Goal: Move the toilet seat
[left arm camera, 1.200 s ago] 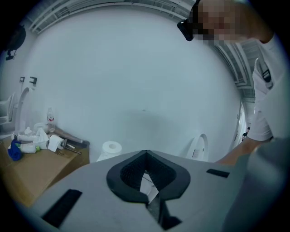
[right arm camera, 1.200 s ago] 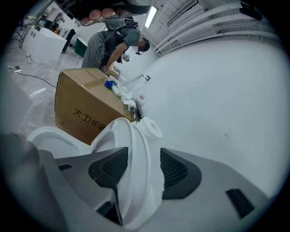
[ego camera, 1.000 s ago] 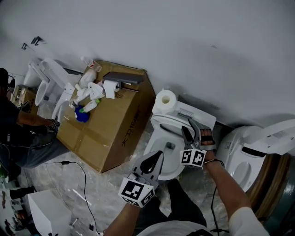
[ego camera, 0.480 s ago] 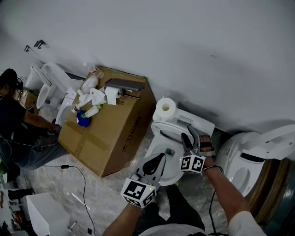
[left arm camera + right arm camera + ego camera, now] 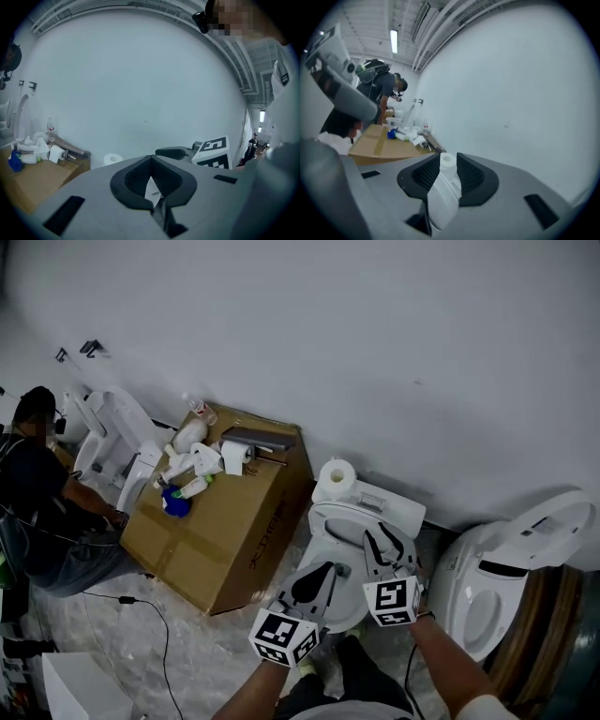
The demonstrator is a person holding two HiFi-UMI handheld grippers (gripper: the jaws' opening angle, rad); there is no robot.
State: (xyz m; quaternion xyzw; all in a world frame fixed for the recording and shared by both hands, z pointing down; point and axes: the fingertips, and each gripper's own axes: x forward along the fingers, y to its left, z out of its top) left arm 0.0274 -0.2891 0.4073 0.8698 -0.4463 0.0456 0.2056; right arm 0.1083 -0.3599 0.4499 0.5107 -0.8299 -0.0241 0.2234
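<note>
A white toilet stands against the wall, its seat (image 5: pixel 325 521) lying down over the bowl and a paper roll (image 5: pixel 336 474) on the tank. My right gripper (image 5: pixel 382 543) reaches over the seat's right side. Its jaws are closing, and the white seat rim (image 5: pixel 440 201) fills the gap between the dark pads (image 5: pixel 469 174). My left gripper (image 5: pixel 322 570) hovers over the front of the bowl, shut, with nothing held. In the left gripper view its pads (image 5: pixel 136 176) meet at the tip, and the right gripper's marker cube (image 5: pixel 213 151) shows beyond.
A cardboard box (image 5: pixel 225 521) to the toilet's left carries bottles, a paper roll and a blue item. A second toilet (image 5: pixel 497 577) with a raised lid stands close on the right. A third toilet (image 5: pixel 108 437) and a crouching person (image 5: pixel 37 474) are at far left. A cable (image 5: pixel 150 615) runs along the floor.
My right gripper's jaws have narrowed from wide open onto the seat rim. Both grippers sit slightly lower in the head view, which has shifted a little.
</note>
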